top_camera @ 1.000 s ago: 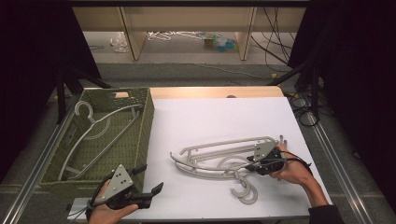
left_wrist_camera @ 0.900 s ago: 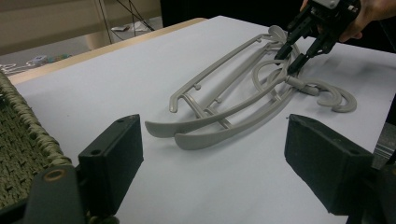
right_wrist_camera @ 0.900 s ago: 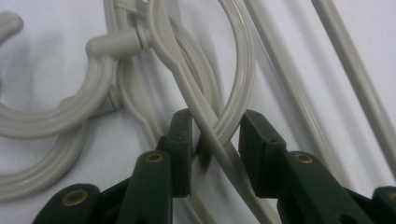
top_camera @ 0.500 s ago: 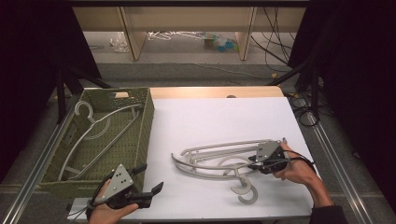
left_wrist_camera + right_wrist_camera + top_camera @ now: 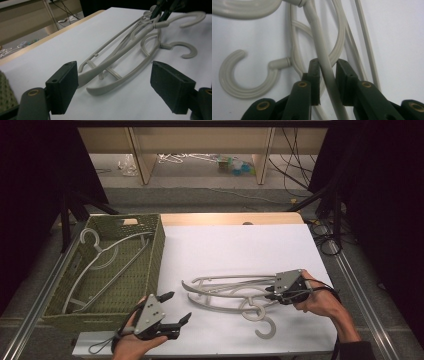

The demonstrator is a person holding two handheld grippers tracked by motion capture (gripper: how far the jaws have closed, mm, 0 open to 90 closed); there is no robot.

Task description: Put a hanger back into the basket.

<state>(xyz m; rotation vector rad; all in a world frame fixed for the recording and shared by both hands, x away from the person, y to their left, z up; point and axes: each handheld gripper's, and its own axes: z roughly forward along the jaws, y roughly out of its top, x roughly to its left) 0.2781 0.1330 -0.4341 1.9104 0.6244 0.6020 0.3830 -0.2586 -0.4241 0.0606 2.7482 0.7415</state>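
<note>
Several pale grey plastic hangers (image 5: 220,290) lie stacked on the white table (image 5: 235,245). My right gripper (image 5: 267,293) is at their right end. Its jaws have just been closing and grip the arm of the top hanger (image 5: 322,50), as the right gripper view (image 5: 328,62) shows. That hanger's hook end is tipped up off the pile (image 5: 190,17). A second hanger's hook (image 5: 234,82) lies flat on the table beside it. My left gripper (image 5: 179,306) is open near the front edge and faces the hangers' left ends (image 5: 100,82), with nothing between its jaws (image 5: 113,82).
A green woven basket (image 5: 157,255) stands at the table's left with a few hangers (image 5: 100,260) inside. The person's hands reach in from the bottom. Shelves, cables and loose hangers lie on the floor beyond the table (image 5: 185,157).
My left gripper has moved a little right, toward the hangers. My right hand has risen slightly and lifted the held hanger's hook end off the pile.
</note>
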